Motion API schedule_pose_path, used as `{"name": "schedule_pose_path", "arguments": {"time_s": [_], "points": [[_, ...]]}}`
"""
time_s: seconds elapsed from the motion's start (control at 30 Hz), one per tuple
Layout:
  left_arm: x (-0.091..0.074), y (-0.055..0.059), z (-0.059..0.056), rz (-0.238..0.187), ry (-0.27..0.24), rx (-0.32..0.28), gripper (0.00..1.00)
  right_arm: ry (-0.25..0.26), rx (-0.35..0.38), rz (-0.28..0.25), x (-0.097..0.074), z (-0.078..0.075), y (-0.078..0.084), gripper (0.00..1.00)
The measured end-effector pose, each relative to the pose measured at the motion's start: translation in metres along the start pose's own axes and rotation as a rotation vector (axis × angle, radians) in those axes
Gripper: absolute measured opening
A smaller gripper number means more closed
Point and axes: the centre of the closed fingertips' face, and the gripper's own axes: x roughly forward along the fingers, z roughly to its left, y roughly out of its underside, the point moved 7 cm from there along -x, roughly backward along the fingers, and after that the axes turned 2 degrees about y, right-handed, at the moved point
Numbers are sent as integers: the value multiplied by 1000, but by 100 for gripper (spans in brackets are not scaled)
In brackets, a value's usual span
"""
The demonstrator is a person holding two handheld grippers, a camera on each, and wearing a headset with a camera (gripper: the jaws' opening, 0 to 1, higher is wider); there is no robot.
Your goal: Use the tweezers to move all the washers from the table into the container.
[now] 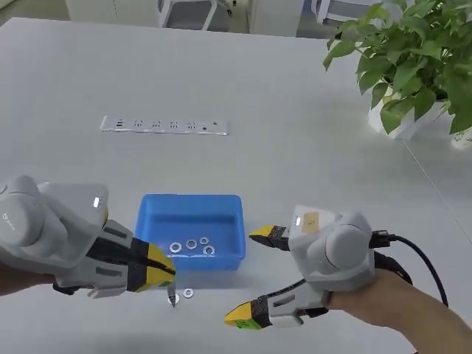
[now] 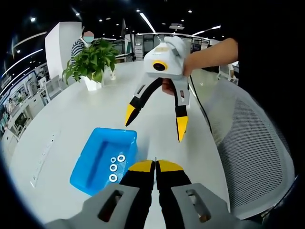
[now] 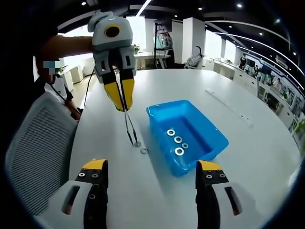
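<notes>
While left gripper [image 1: 167,271] clamps metal tweezers [image 3: 128,124], right gripper [image 1: 245,276] gapes empty; four steel washers [image 1: 192,244] in blue plastic container [image 1: 192,199], one loose washer [image 1: 189,293] outside, 6 o'clock.

Desk [image 1: 310,147]: container [image 1: 184,217] at near centre, four washers [image 1: 192,245] in it. Loose washer [image 1: 189,293] just before the container, tweezers [image 1: 172,297] tip beside it. Left tool [image 1: 166,273] left of the tweezers, right tool [image 1: 243,277] right of the container. Power strip [image 1: 164,126] behind the container, well apart. Potted plant [image 1: 413,66] far right.
</notes>
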Motion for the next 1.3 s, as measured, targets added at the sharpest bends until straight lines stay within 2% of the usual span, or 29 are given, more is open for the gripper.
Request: {"name": "schedule_pose_path", "arguments": {"time_s": [0.33,0.77,1.0,1.3], "points": [[0,1,0,2,8,0,5,-89,-94,-10,21,12,-13,58],[1,1,2,1,13,-6,5,-178,-209,-22,48,26,-24,35],[0,2,2,4,16,-7,5,-202,-244,-14,61,28,-27,28],[-1,3,2,7,16,-9,5,-207,-252,-14,70,29,-30,20]]}}
